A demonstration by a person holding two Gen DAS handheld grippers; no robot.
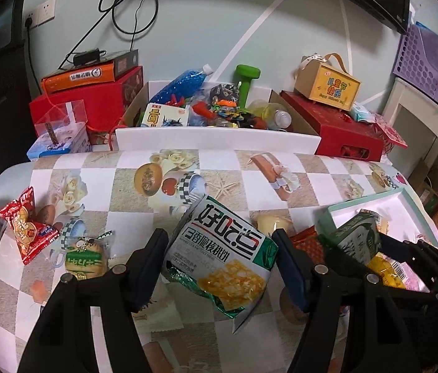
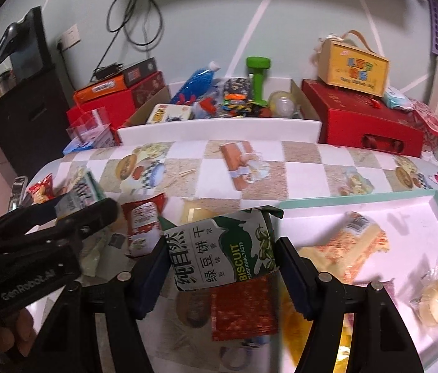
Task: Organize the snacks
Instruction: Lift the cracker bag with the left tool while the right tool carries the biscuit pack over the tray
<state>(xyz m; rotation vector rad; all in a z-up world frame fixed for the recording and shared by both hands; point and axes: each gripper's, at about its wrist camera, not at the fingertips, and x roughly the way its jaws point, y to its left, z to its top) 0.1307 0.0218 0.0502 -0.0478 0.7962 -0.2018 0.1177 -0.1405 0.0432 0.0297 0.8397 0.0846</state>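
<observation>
Red and green packets, a red snack packet [image 1: 26,228] and a round green biscuit [image 1: 87,256], are left loose at the surface's [image 1: 234,168] left end. A walnut-cookie bag [image 1: 222,255] is gripped in the left claw [image 1: 219,248], while a mung-bean biscuit pack [image 2: 222,248] is pinched in the right claw [image 2: 219,255], both raised. Loading seems underway; next, both are probably to be carried into the teal-rimmed tray [image 2: 436,192] and released.

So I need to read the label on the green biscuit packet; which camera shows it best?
The right wrist view: the green biscuit packet sits front and centre between the right gripper jaws, its "BISCUIT" print legible. The left wrist view shows the packet only small, at an angle, partly hidden.
</observation>
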